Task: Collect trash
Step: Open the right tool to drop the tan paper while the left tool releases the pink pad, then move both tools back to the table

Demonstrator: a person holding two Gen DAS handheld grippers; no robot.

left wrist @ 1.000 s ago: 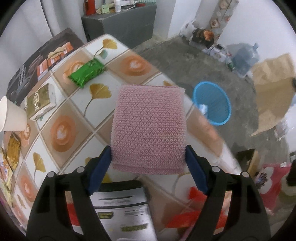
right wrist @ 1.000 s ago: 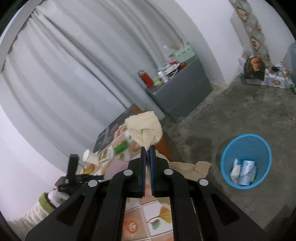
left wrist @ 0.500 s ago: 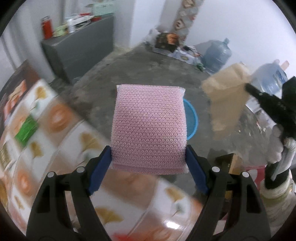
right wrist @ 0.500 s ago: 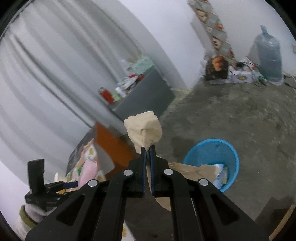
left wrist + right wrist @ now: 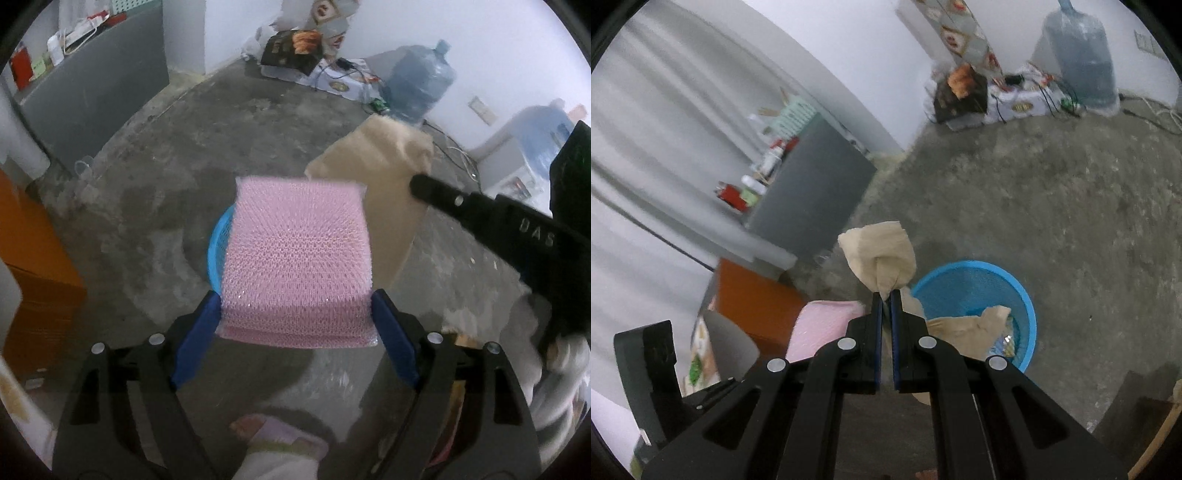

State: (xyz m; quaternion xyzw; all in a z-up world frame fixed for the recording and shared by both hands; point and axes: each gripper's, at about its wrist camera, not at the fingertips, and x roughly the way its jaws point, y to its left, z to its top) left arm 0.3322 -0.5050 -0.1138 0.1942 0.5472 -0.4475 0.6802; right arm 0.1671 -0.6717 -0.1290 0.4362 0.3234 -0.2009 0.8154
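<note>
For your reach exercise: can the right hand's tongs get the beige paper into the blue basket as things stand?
Probably yes: the right tongs grip the beige paper near the blue basket, whose open mouth looks unobstructed.

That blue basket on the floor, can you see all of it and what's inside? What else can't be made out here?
- Blue basket: in the left wrist view the pink sponge covers nearly all of it; in the right wrist view the beige paper and right gripper hide its near side.
- Basket contents: mostly covered, unreadable.
- Left gripper: whether its pads still press the sponge is unclear.
- Shelf items: blurred.
</note>
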